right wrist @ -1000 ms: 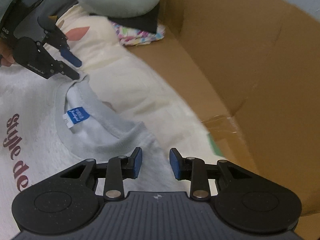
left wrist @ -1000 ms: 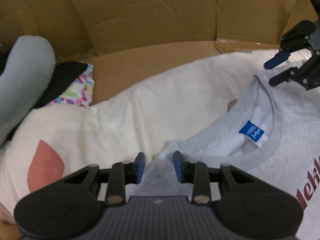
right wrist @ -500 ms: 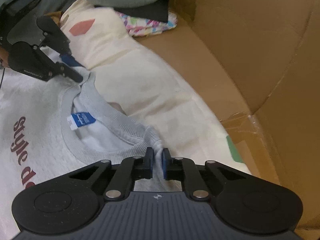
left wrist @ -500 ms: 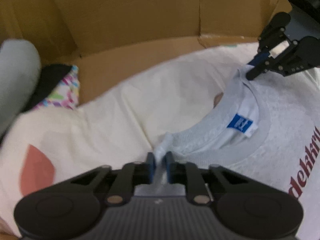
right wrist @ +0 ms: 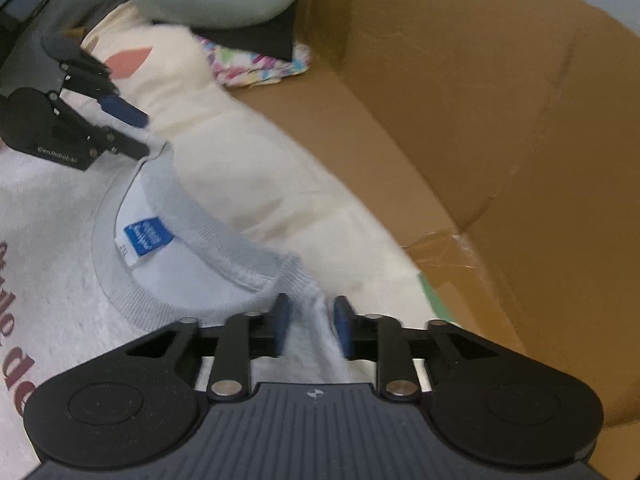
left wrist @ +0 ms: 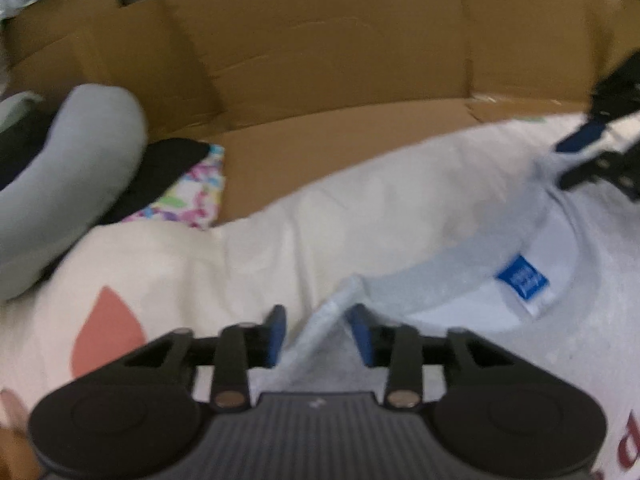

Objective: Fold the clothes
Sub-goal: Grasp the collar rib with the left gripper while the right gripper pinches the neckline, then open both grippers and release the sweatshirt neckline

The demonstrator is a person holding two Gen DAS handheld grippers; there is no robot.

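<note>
Currently both grippers are spread. Left gripper (left wrist: 320, 334): blue pads apart, a peaked fold of the grey shirt (left wrist: 600, 340) stands in the gap, no clamp visible. Right gripper (right wrist: 309, 327): same, pads apart with shirt shoulder fabric between them, loose.

Shirt lies flat, collar (right wrist: 208, 236) open, blue tag (right wrist: 147, 237) inside the neckline. In the left view the tag (left wrist: 523, 278) sits at 2 o'clock from the pads, and the right gripper (left wrist: 588, 152) shows at the far collar edge, 2 o'clock. In the right view the left gripper (right wrist: 132, 128) sits at 10 o'clock, at the opposite end of the collar.

The shirt rests on a cream garment (left wrist: 320, 216) with a coral print (left wrist: 106, 332). Beyond it: cardboard box (right wrist: 460, 100) wall, grey pillow (left wrist: 60, 176) at 10 o'clock in the left view, multicolour cloth (right wrist: 260, 66) under a black item (right wrist: 260, 36). Frames are motion-blurred.
</note>
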